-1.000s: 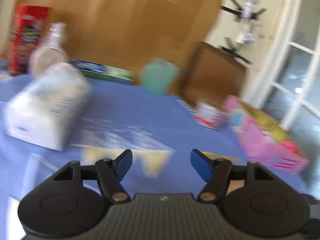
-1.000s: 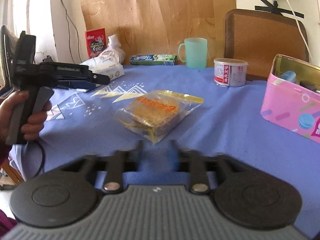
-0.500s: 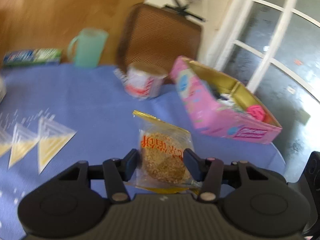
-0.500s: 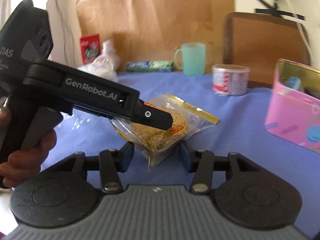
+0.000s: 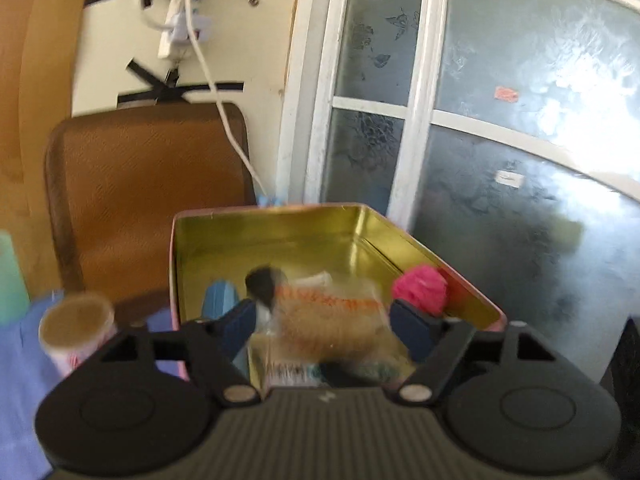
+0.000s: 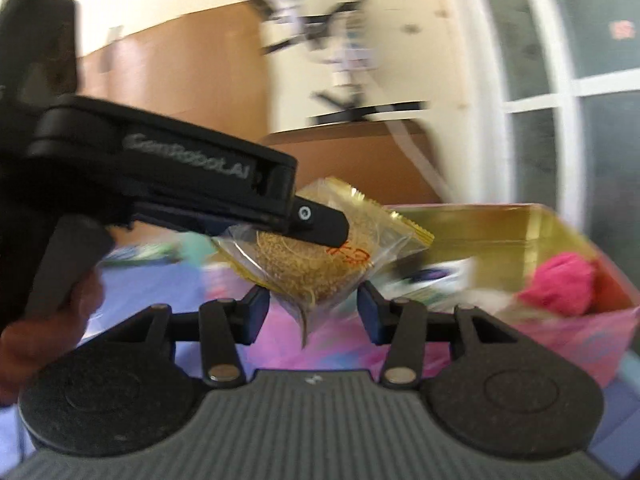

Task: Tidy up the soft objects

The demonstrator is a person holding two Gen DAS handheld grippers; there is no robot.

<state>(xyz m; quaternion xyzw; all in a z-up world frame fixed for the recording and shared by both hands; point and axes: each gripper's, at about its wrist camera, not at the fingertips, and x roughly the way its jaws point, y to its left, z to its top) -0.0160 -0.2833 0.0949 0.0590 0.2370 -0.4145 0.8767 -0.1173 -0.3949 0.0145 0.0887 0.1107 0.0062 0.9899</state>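
Left wrist view: the left gripper (image 5: 326, 326) is held over the open pink tin (image 5: 280, 236), which stands at the far right end of the blue tablecloth (image 5: 16, 380). Its jaws have just been opening and are now spread wide. The clear bag (image 5: 332, 320) with the round brown cake inside is seen between the fingers, heavily blurred, above the near part of the gold-lined tin. No firm pinch can be made out, so the bag is read as released. Inside the tin a pink pompom (image 5: 420, 288) is lying against the right wall and a blue item (image 5: 218, 300) near the left wall. Just left of the tin a small round tub (image 5: 76, 328) is standing, with a green mug (image 5: 10, 280) cut off at the left edge. Behind them a brown chair back (image 5: 152, 184) is seen, and frosted glass doors (image 5: 500, 120) on the right.

Right wrist view: the right gripper (image 6: 312, 314) is pointed at the same bag. Its fingers are parted, with only the bag's lower corner hanging in the gap, and no pressing on the bag can be seen. The left gripper is reaching in from the left, gripped by a hand (image 6: 48, 320), with one finger laid across the bag's upper face. The tin is just behind and to the right, with the pompom visible in it.
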